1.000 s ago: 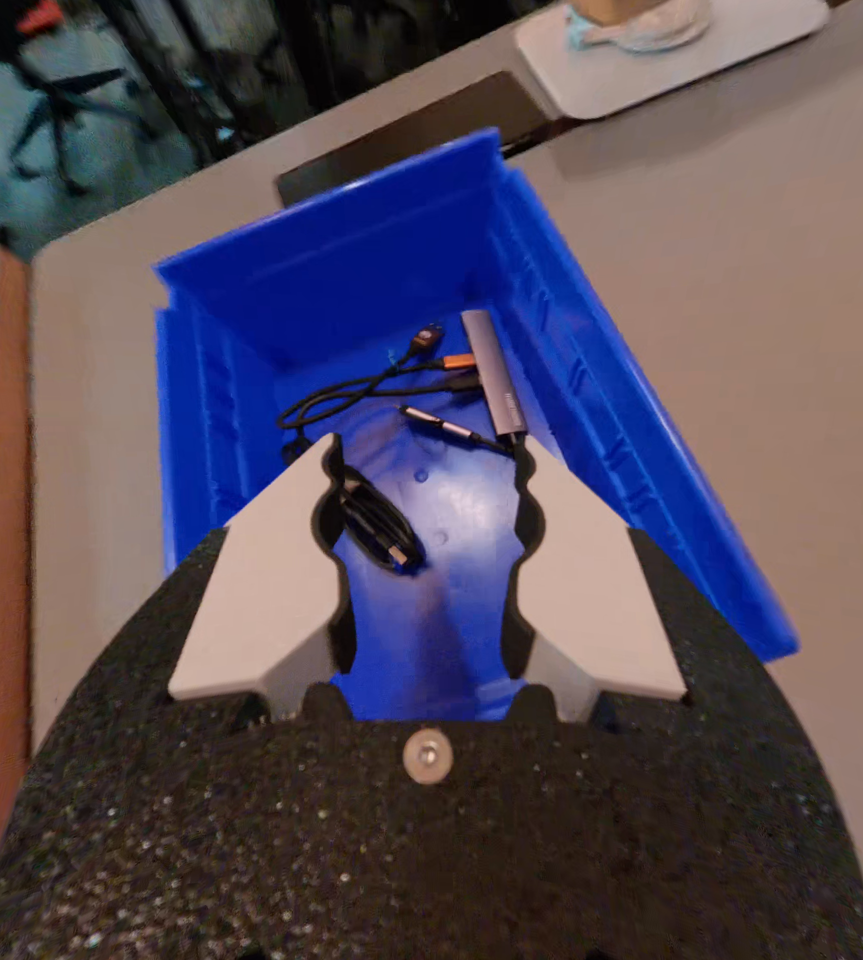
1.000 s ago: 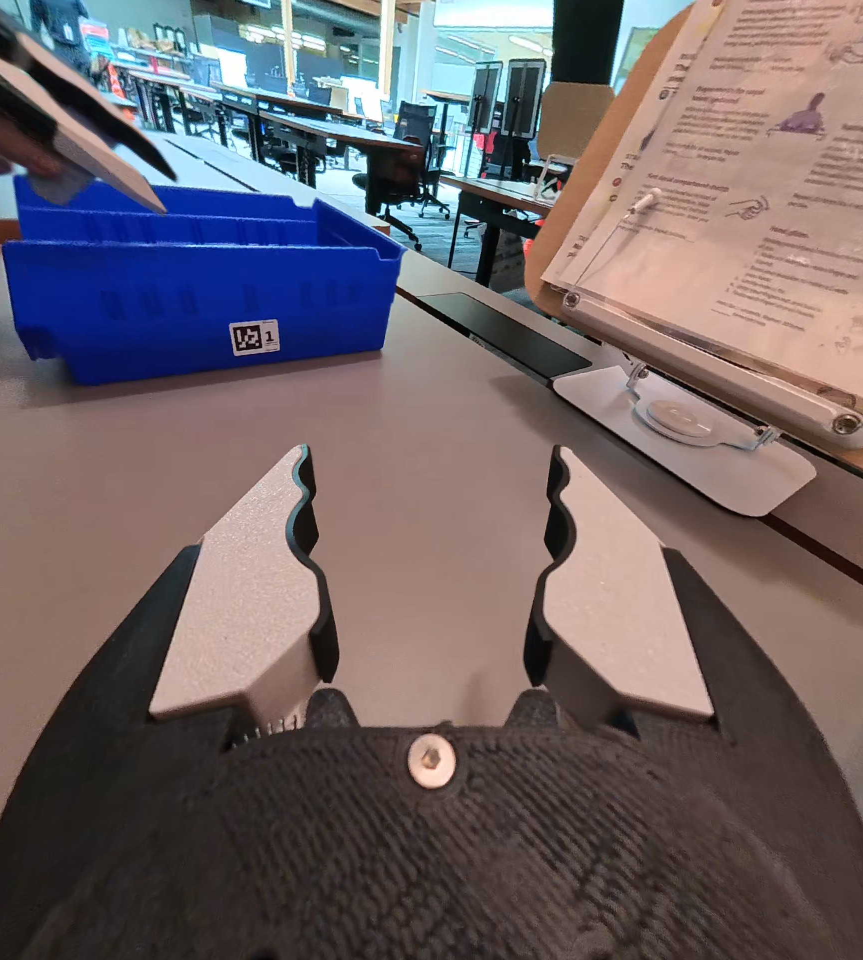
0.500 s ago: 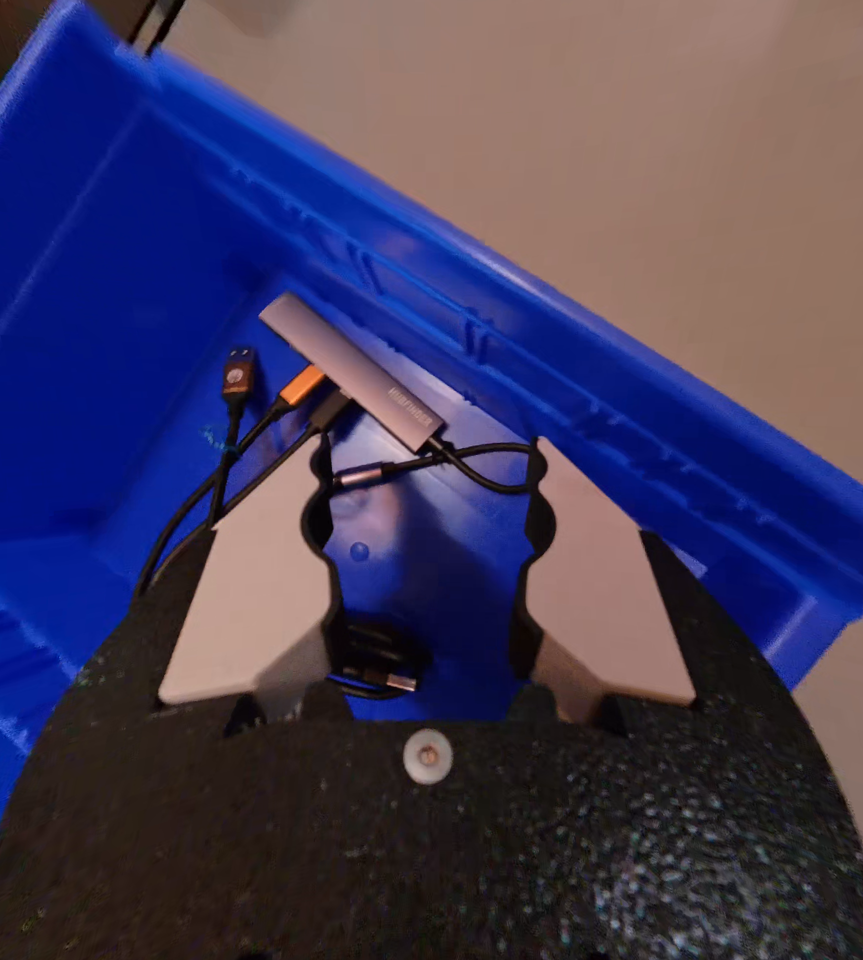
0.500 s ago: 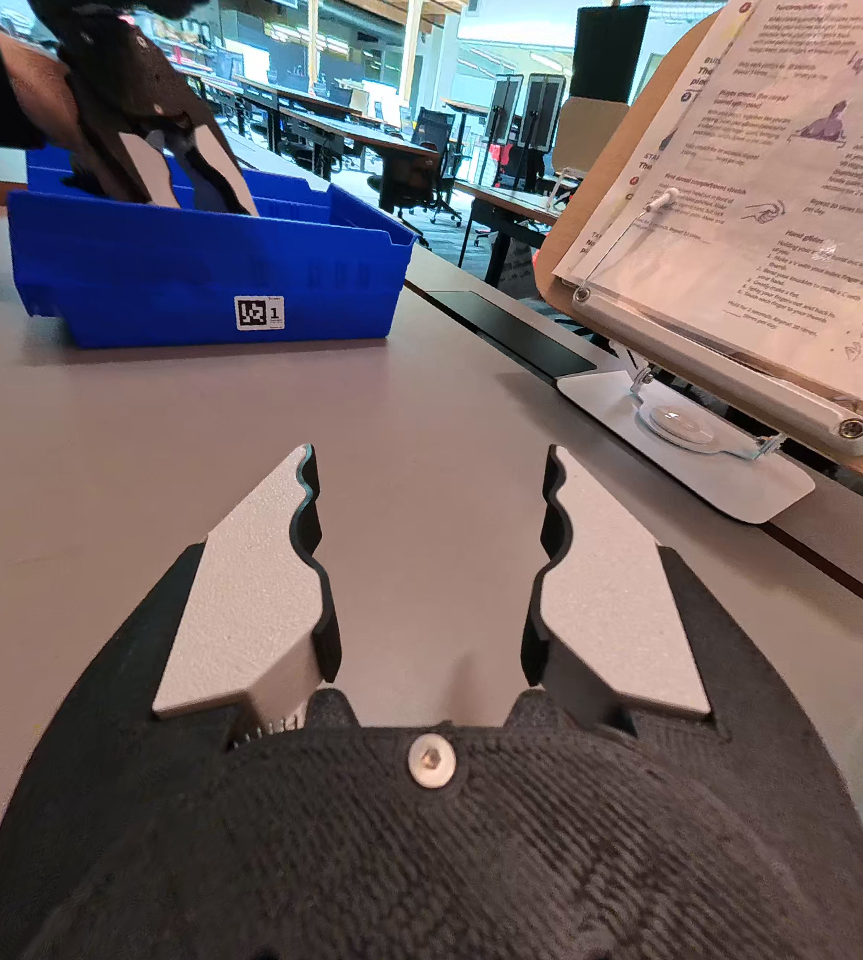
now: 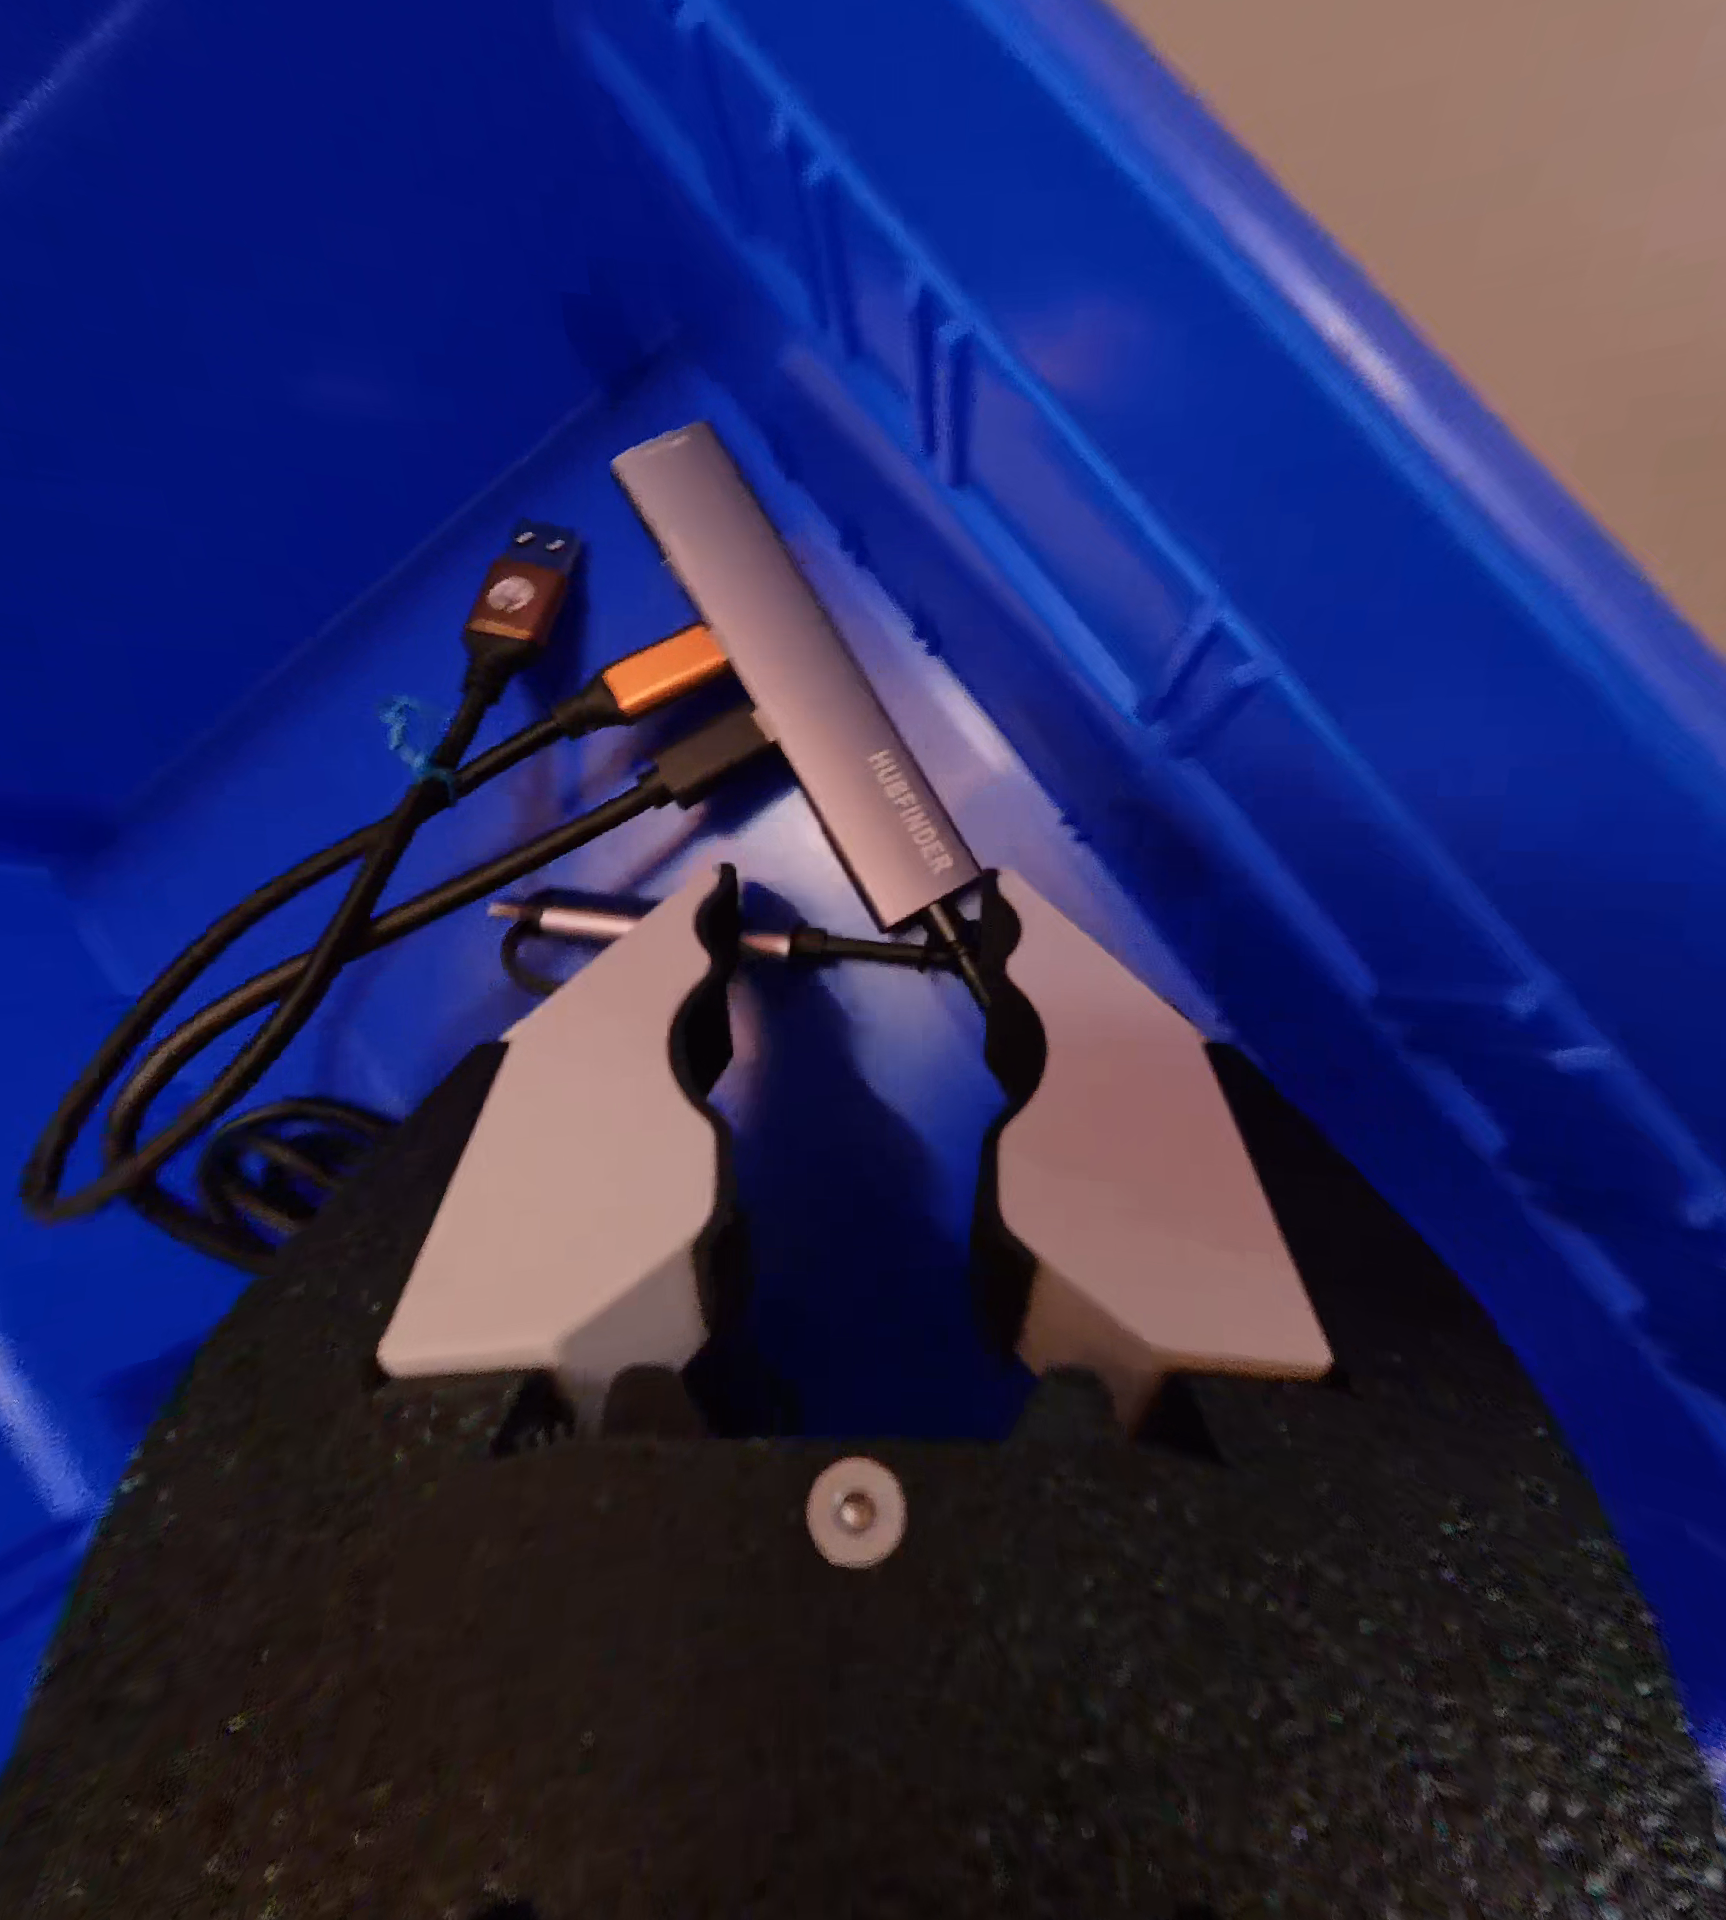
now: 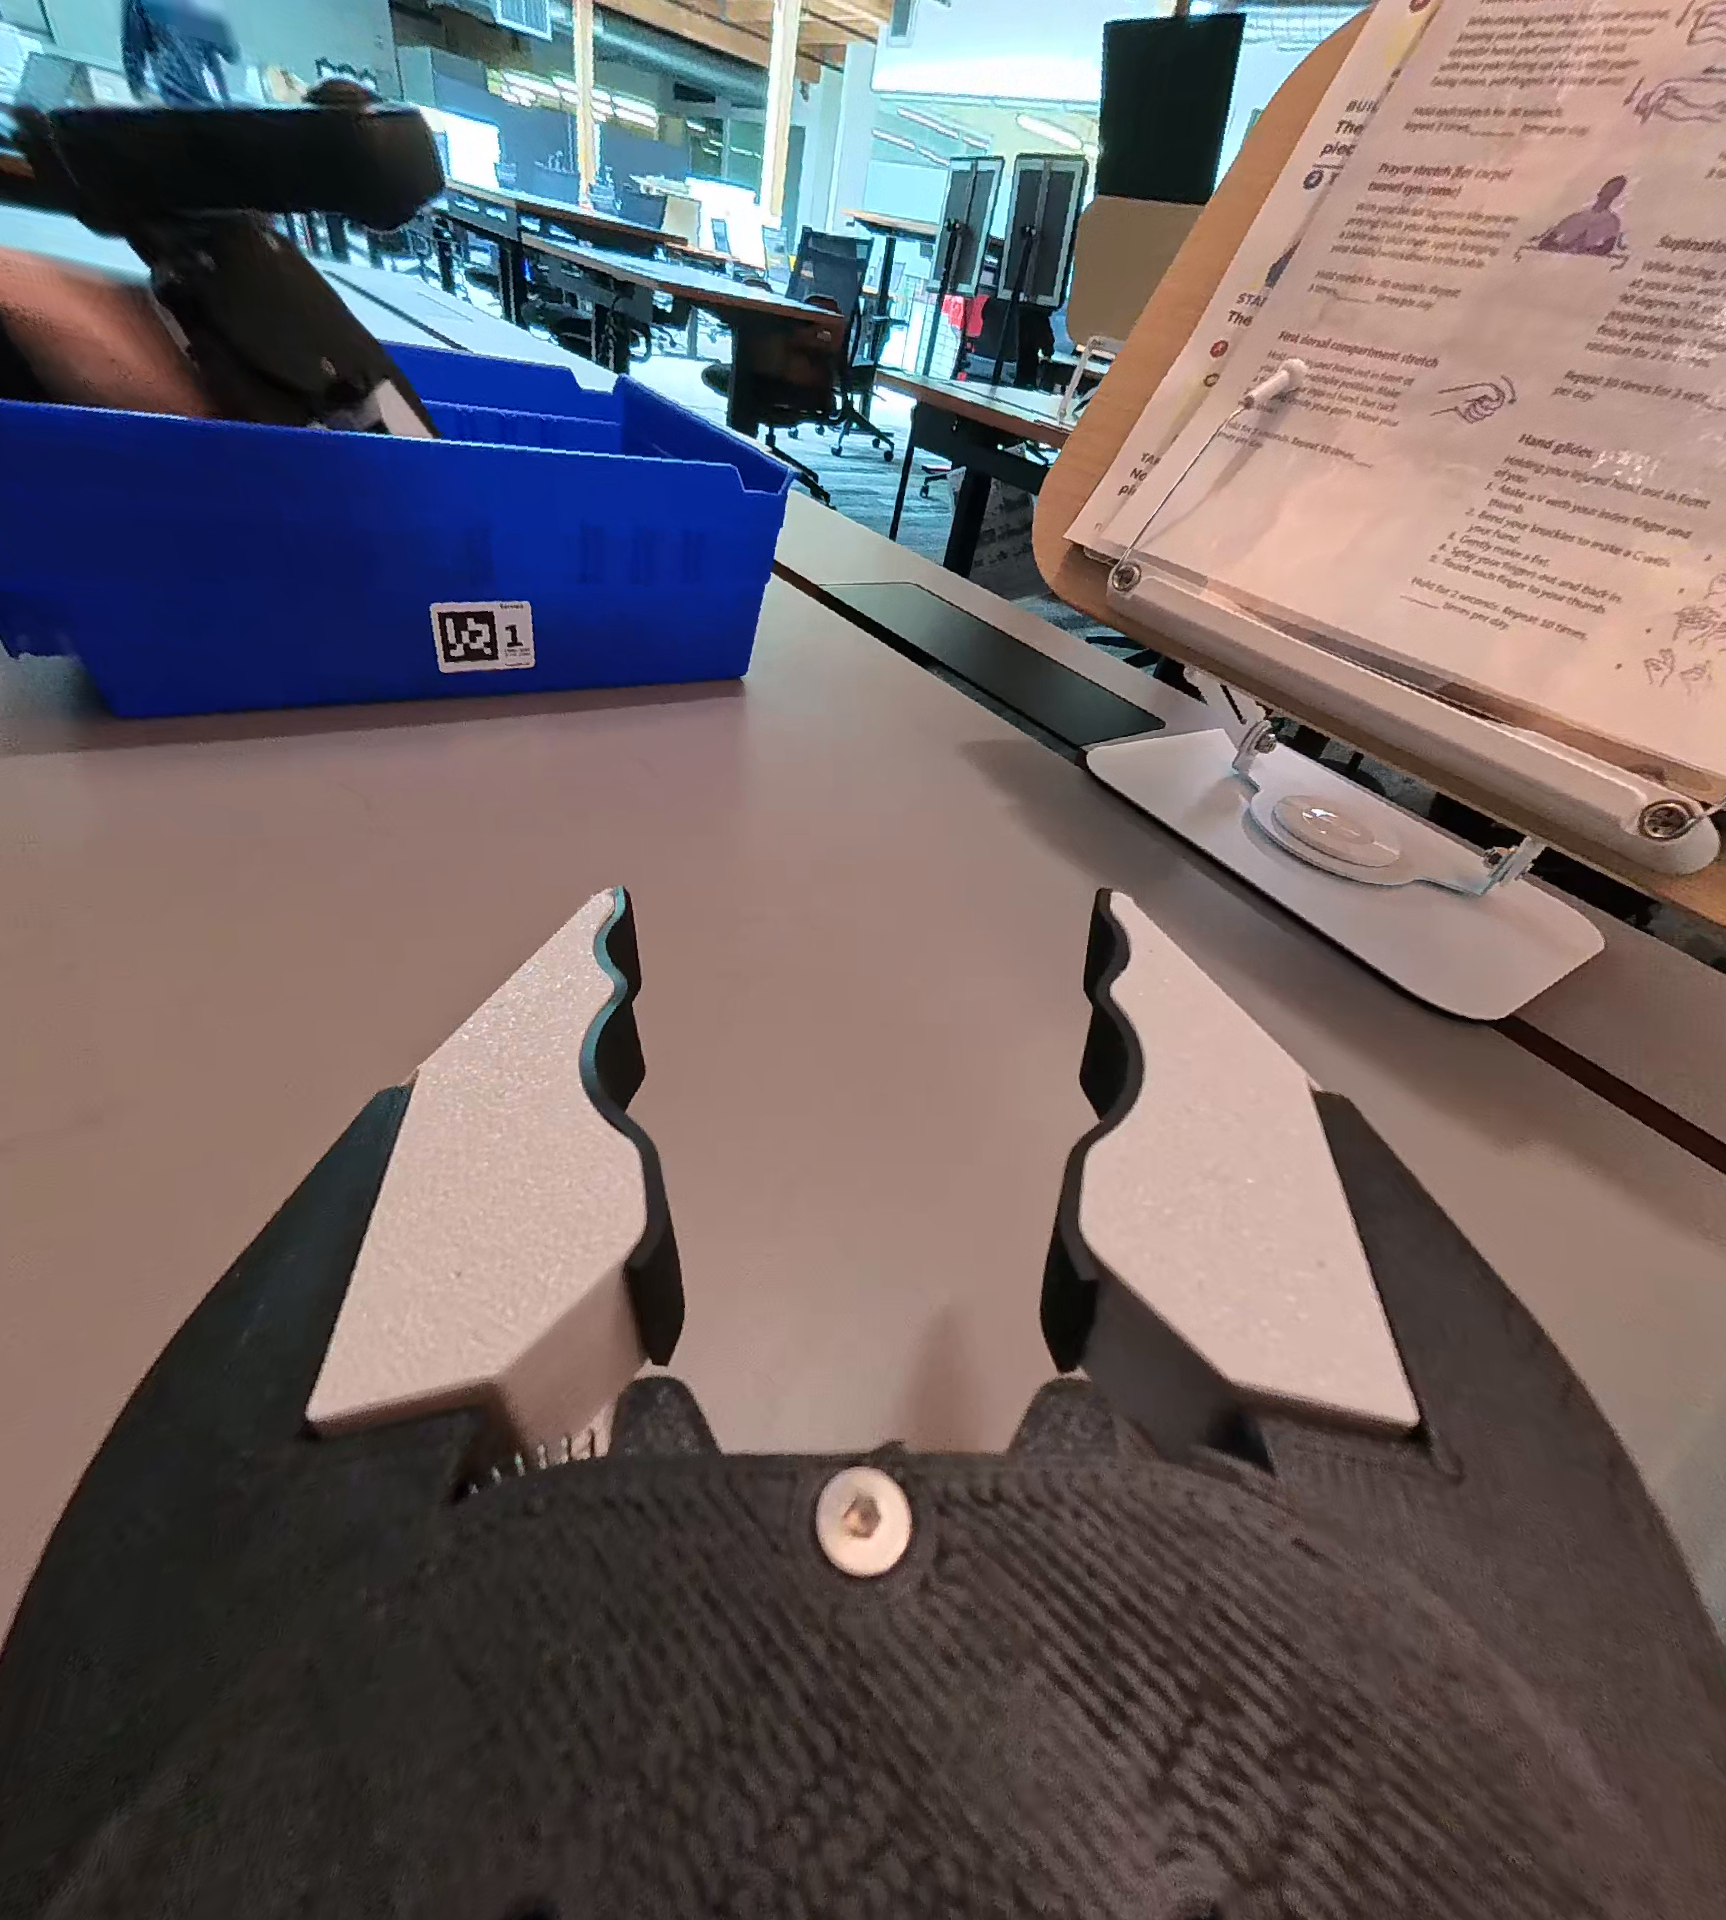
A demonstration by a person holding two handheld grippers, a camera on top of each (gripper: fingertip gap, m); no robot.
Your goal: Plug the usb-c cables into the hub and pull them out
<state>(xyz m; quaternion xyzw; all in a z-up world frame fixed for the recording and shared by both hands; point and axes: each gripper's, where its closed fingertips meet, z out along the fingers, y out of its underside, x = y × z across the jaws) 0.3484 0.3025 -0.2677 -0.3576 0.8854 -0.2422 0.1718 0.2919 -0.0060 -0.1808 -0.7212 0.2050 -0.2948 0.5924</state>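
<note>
I've dropped my left gripper deeper into the bin, jaws apart and empty, tips just short of the hub. Two cables already look plugged in (pulling remains). My right gripper waits open over the table.

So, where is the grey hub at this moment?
In the left wrist view, the grey hub lies on the blue bin floor along its right wall, ahead of the open left gripper.

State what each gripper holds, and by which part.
Nothing. The left gripper is open inside the blue bin, near the hub; the right gripper is open over the table.
</note>
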